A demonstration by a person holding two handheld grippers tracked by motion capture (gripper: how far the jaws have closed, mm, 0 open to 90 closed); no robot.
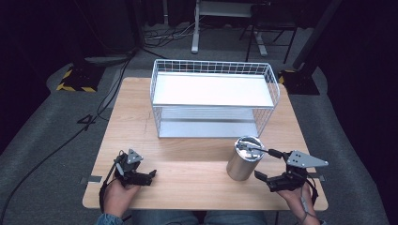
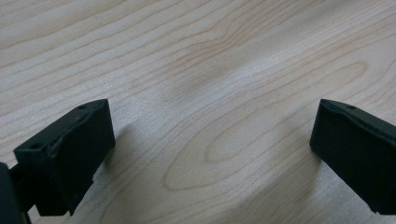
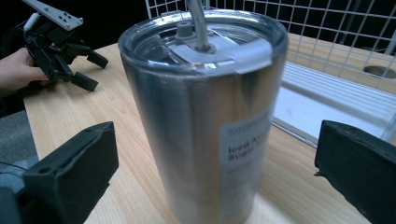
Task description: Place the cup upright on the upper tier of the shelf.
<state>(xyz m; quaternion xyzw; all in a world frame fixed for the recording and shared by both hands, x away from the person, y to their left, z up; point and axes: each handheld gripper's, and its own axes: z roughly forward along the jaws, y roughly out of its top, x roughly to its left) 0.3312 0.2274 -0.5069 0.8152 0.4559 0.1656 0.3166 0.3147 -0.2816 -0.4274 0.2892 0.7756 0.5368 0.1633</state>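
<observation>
A stainless steel tumbler (image 1: 244, 158) is standing upright on the wooden table (image 1: 187, 154), just in front of the right end of a white wire shelf rack (image 1: 213, 96) that is sitting at the far middle of the table. The tumbler is wearing a clear lid (image 3: 201, 39) with a metal straw (image 3: 198, 23) rising through it, and a white label (image 3: 245, 158) is showing on its side.

The right gripper (image 1: 270, 164) is resting near the table's front right corner, held by the person's right hand (image 1: 295, 194). Its jaws are standing wide apart, one on each side of the tumbler, gripping nothing; whether either jaw is touching the steel cannot be told.

The left gripper (image 1: 149, 174) is lying low over the table's front left part, well apart from the tumbler, held by the person's left hand (image 1: 117, 194). In the left gripper view its jaws are spread wide over bare wood grain, holding nothing.
</observation>
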